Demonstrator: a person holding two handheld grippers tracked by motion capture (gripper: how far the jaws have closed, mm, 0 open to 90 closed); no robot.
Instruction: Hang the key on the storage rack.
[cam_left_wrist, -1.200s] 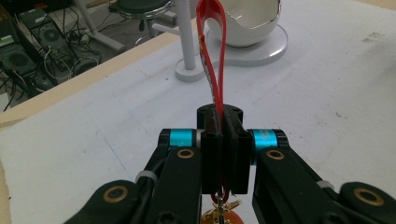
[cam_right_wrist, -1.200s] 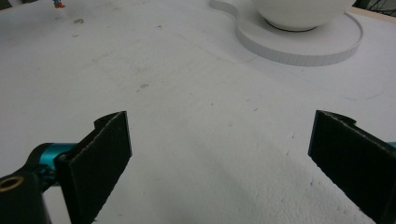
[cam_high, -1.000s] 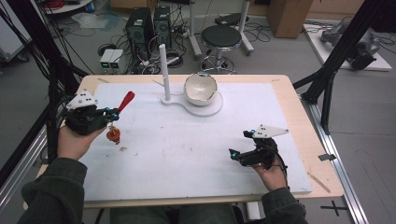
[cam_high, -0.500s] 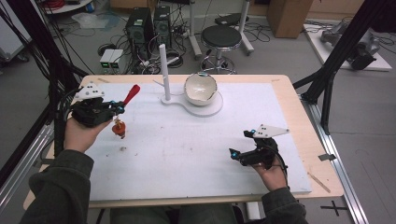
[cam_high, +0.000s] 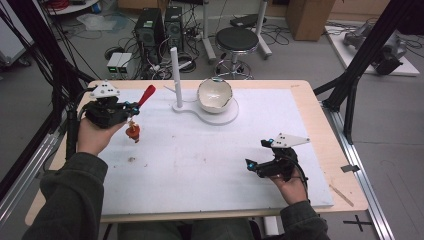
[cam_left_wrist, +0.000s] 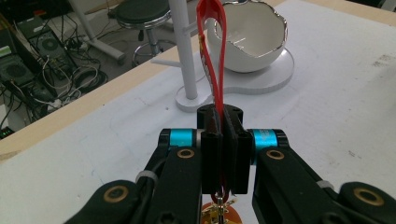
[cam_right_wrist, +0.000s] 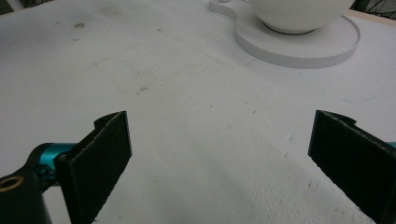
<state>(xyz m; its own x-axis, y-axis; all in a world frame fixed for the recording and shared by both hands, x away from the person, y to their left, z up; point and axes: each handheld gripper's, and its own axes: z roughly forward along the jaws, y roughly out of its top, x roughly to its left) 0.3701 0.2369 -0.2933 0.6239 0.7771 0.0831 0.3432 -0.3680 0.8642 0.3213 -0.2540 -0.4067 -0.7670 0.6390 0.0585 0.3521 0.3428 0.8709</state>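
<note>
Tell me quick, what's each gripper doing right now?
Left gripper: shut on the red ribbon loop, small orange charm dangling below.
Right gripper: open, holding nothing.

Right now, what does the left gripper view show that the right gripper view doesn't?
Left gripper view: the left claw shut on a red strap that loops upward, an orange pendant dangling beneath it, a white post on its stand, and a black stool beyond the table edge.

Right gripper view: the right claw, wide open with nothing between its jaws, low over the table.

Shared: the white bowl on its round white base, and the white mat covering the table.
</note>
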